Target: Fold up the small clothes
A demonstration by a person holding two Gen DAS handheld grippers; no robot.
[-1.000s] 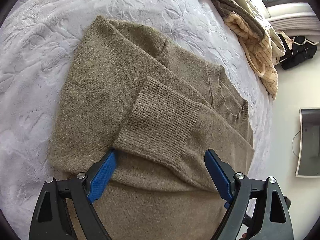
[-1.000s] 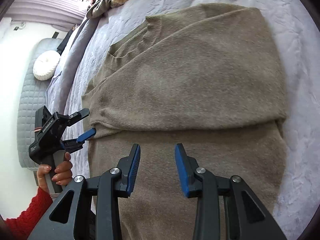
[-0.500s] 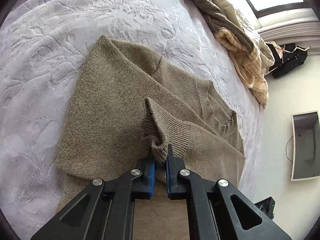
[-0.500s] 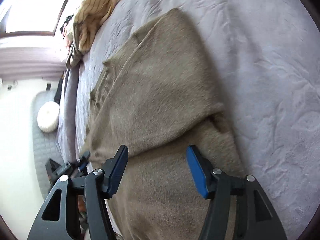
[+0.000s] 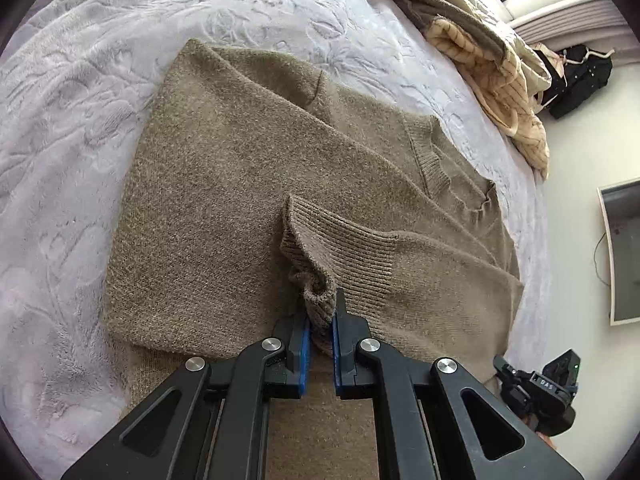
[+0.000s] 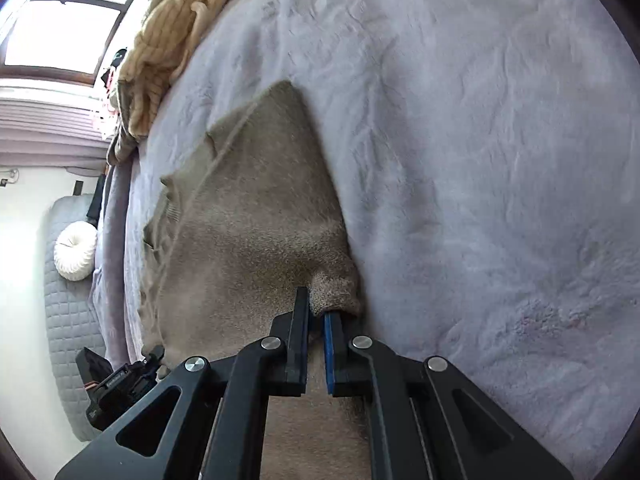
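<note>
An olive-brown knit sweater (image 5: 240, 184) lies on a pale lilac bedspread (image 5: 80, 80), sleeves folded across its body. My left gripper (image 5: 319, 320) is shut on the ribbed cuff (image 5: 340, 248) of the folded sleeve, which bunches up between the blue pads. In the right wrist view the sweater (image 6: 256, 216) runs away from me; my right gripper (image 6: 316, 314) is shut on its right-hand side edge (image 6: 336, 288), pinching a fold of fabric. The right gripper also shows in the left wrist view (image 5: 540, 392) at the lower right.
A heap of beige and striped clothes (image 5: 480, 40) lies at the far end of the bed, also seen in the right wrist view (image 6: 168, 36). A grey padded bench with a white round cushion (image 6: 74, 254) stands beside the bed. A black bag (image 5: 580, 76) sits on the floor.
My left gripper shut on the sleeve cuff a second ago and still holds it. My right gripper moved to the sweater's right edge and closed on it.
</note>
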